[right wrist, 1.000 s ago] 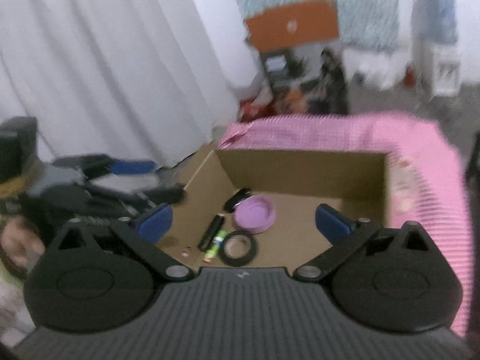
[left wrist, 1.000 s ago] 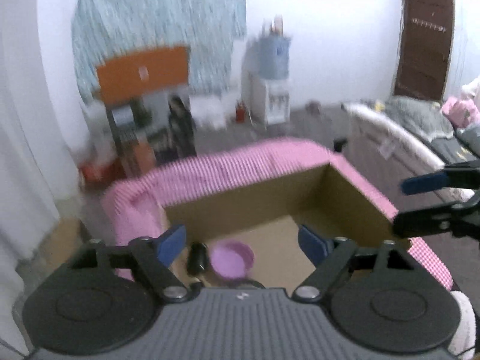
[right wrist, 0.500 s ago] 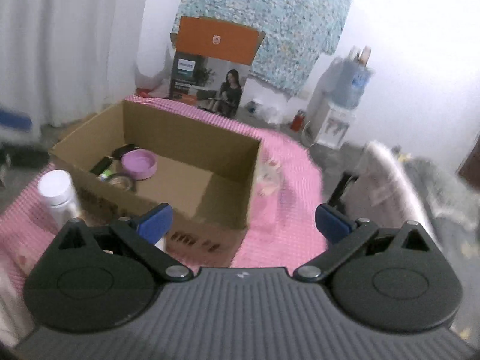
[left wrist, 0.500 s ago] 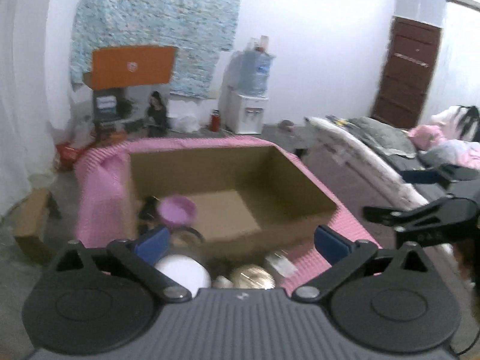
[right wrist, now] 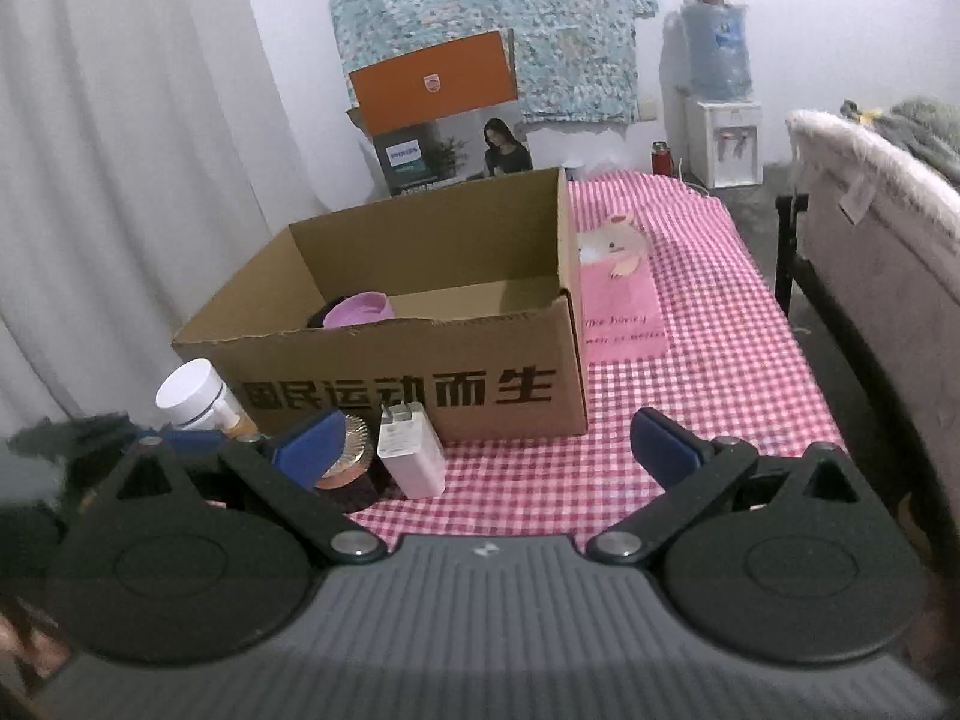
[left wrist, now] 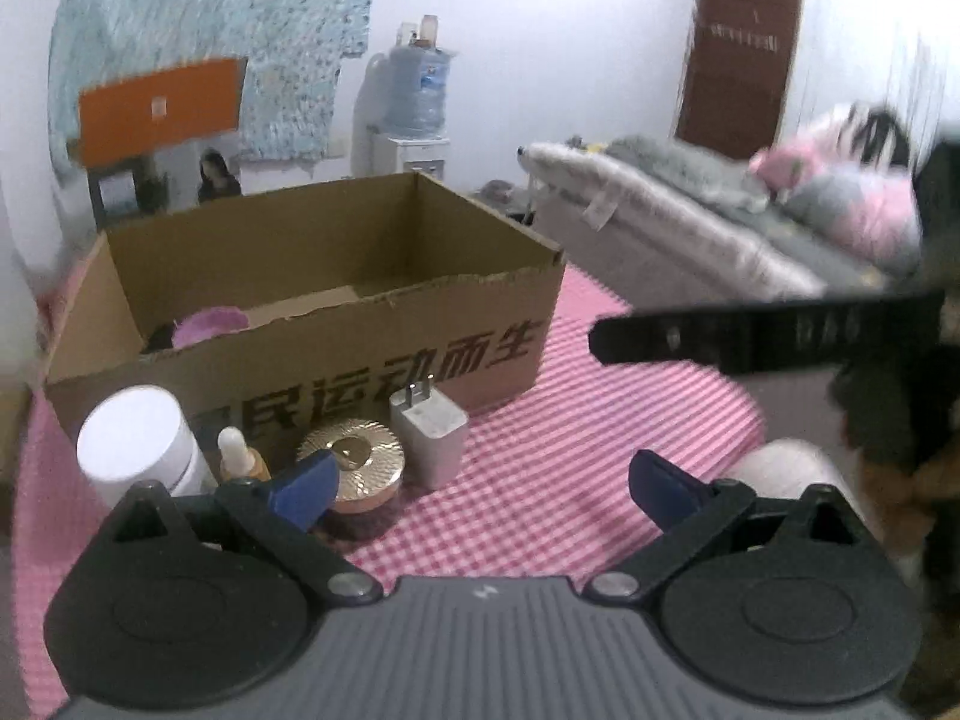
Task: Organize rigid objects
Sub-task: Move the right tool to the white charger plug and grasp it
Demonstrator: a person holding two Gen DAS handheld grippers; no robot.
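Both claws spread wide, empty. Charger [left wrist: 429, 441] stands just ahead of left claw [left wrist: 480, 489], left of centre, against box [left wrist: 360, 354]. Likely light, stiff, slick; best pinched across its flat sides. Gold jar [left wrist: 354, 459] beside left pad.

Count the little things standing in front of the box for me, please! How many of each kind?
White jar: 1
Dropper bottle: 1
Gold-lidded jar: 1
White plug charger: 1
Total: 4
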